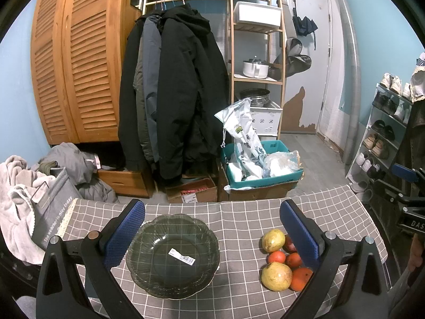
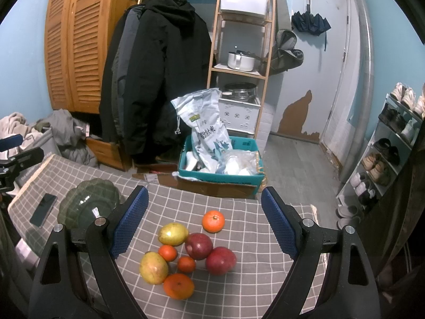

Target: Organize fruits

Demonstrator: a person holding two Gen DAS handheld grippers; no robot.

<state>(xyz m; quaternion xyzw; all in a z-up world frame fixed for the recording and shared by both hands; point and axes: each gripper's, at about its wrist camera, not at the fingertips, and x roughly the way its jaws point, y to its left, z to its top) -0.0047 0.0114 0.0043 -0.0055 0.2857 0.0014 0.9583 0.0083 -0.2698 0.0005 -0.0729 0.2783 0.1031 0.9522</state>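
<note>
A dark green glass bowl (image 1: 173,255) with a barcode sticker stands empty on the grey checked tablecloth (image 1: 239,220), between the fingers of my open left gripper (image 1: 211,235). The bowl also shows in the right wrist view (image 2: 87,207) at the left. A pile of fruit lies to its right: two yellow-green pears (image 2: 172,234) (image 2: 153,268), two red apples (image 2: 198,246) (image 2: 221,260) and several oranges, one orange (image 2: 213,221) apart at the back. My right gripper (image 2: 204,224) is open and empty above the pile. The fruit also shows in the left wrist view (image 1: 276,276).
A black phone (image 2: 43,210) lies on the table left of the bowl. Beyond the table's far edge stand a teal box (image 2: 220,170) with bags, hanging coats (image 1: 172,93), a wooden shelf (image 1: 256,53) and a shoe rack (image 2: 385,154) at the right.
</note>
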